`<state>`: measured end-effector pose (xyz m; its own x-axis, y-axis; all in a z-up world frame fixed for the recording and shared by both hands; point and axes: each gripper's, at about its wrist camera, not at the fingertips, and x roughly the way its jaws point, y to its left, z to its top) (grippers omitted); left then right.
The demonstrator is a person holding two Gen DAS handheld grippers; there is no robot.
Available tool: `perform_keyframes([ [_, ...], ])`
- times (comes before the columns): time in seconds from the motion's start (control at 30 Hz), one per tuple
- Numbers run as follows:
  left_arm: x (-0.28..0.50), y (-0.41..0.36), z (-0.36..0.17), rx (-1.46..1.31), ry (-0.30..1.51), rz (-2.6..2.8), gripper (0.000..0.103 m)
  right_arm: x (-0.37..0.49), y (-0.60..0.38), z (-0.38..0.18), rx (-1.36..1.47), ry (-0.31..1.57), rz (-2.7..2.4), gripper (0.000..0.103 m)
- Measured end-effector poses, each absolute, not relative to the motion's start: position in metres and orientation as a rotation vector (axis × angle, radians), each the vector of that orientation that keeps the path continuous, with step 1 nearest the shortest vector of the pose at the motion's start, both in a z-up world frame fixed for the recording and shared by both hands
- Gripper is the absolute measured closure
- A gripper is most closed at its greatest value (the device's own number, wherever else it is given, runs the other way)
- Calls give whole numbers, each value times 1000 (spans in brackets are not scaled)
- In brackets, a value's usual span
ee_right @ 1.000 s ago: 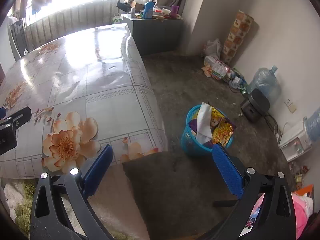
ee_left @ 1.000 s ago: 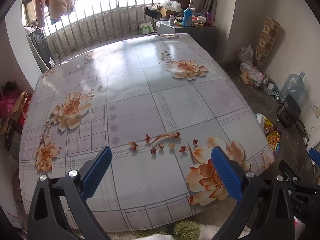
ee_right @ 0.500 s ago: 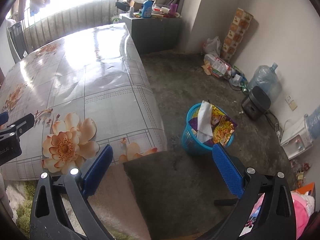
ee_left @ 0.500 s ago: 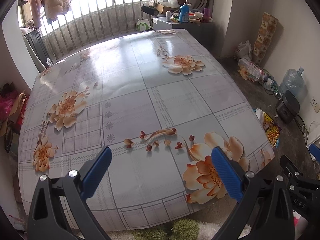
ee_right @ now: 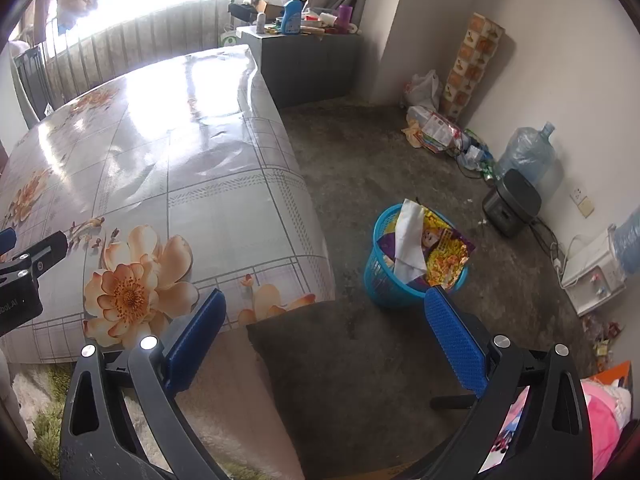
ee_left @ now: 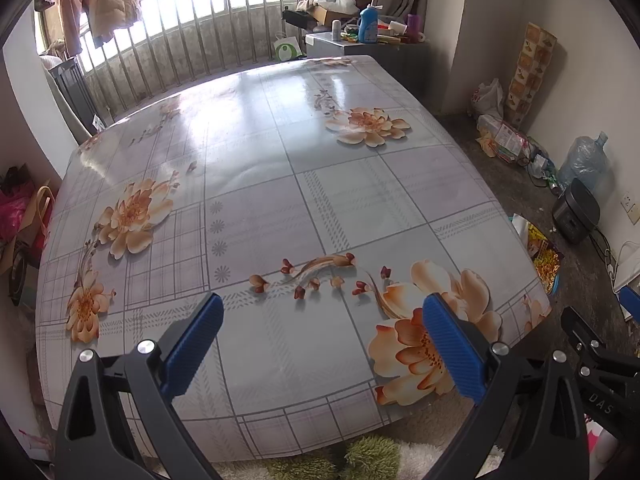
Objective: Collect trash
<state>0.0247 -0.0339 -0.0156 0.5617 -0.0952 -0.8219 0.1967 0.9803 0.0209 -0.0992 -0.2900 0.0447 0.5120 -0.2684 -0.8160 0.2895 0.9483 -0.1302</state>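
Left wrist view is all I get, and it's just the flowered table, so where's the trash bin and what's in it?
Observer: The blue basket stands on the floor beside the table's right edge, apart from it.
Operator: Anything in it?
Observer: Yes, a white tissue and a yellow snack wrapper stick out above its rim.
Operator: Is the right gripper carrying something?
Observer: No, the right gripper is open and empty, above a dark cushion near the table's corner.
Operator: More trash on the floor?
Observer: Wrappers and a bag lie against the far wall, by a water jug.
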Motion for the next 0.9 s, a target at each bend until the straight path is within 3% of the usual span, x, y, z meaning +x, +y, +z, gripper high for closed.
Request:
perform_keyframes([
  [0.9, 22, -35, -19, 127, 966, -178, 5, -100, -290, 48, 38, 974, -339, 8],
])
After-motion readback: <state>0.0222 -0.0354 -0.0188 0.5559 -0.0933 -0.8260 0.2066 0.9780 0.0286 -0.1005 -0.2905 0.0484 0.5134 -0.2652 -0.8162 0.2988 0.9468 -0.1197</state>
